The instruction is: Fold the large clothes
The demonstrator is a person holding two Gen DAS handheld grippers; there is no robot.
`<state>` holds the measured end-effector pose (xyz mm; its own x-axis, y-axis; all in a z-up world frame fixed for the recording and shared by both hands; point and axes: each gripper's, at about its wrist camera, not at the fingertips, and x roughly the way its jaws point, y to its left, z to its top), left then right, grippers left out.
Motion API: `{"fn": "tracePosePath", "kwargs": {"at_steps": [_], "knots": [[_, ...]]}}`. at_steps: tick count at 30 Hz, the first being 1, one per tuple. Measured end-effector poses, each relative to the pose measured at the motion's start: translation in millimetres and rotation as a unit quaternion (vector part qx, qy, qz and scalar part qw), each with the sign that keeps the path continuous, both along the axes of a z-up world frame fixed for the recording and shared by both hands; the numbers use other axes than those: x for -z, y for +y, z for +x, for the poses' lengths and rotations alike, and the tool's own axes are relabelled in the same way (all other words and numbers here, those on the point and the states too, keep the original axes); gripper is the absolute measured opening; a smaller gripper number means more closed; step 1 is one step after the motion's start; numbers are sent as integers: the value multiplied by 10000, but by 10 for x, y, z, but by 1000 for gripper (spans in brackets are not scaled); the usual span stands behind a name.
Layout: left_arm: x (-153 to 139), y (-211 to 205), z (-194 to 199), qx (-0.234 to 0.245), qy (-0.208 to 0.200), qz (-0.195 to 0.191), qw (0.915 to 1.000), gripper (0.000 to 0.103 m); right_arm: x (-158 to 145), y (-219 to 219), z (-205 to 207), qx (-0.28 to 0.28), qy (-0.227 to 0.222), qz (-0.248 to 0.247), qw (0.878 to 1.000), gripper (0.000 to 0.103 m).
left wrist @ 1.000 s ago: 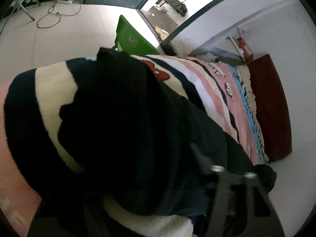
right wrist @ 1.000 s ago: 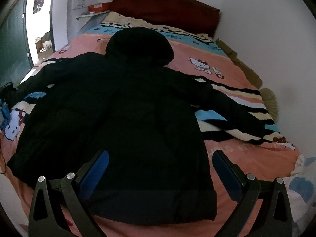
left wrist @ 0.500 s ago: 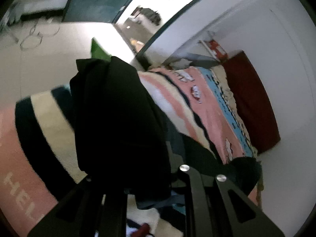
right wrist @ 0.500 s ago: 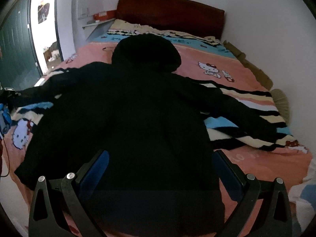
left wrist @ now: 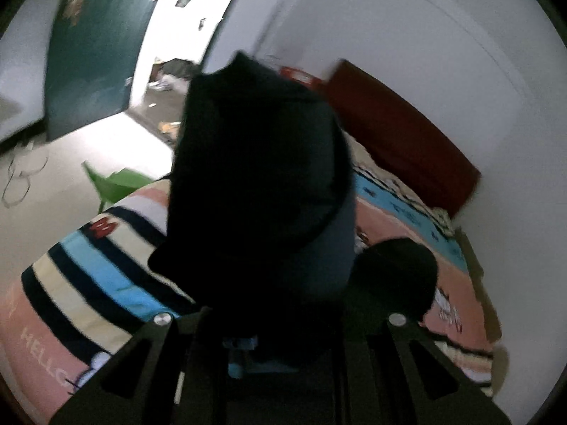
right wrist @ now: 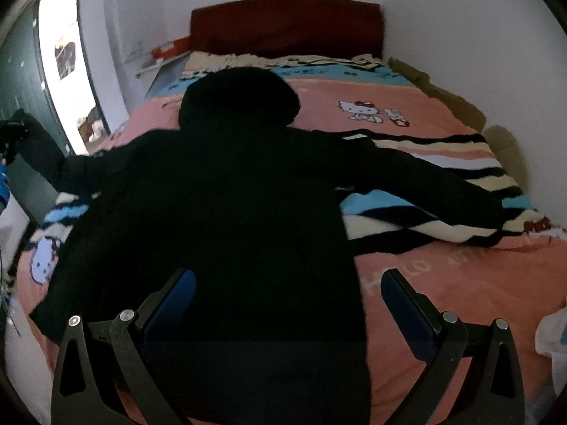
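A black hooded coat lies flat on the bed with its hood toward the headboard and both sleeves spread. My left gripper is shut on the left sleeve, which hangs lifted above the bed and hides the fingertips. In the right wrist view that raised sleeve shows at the far left edge. My right gripper hovers open over the coat's lower part, with a blue pad on either side and nothing pressed between them. The right sleeve rests on the striped blanket.
The bed carries a pink cartoon-cat blanket with striped bands, and has a dark red headboard. A white wall runs along its right side. A green chair stands on the floor by the bed's left side, near a dark green door.
My left gripper has shut on the left sleeve and lifted it high off the bed while rolling. My right gripper has stayed open and drifted closer over the coat's lower part.
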<state>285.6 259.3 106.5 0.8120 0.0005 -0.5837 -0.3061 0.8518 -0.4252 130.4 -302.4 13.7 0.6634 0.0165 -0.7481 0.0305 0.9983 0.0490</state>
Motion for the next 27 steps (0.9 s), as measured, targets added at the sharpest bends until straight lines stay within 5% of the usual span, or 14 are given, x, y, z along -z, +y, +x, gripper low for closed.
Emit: {"fn": "tracePosePath", "kwargs": {"at_steps": [6,12,20,27], "knots": [[-170,-1095,326,849,10,332,9958,14,-66,-511,13,453,-189,191,9986,103],[1,-2394,682,1863,131,603,9806,14,-198,-1080,79,1074,-439,231,9930,103],[863,-3838,1066,2851,826,847,9512,14,-292,-1584,124,1606,-634,139,9849,103],[1833,-4395,1088,3279,1570,1384,9212,14,-166,-1884,126,1998,-550,138,9782,103]]}}
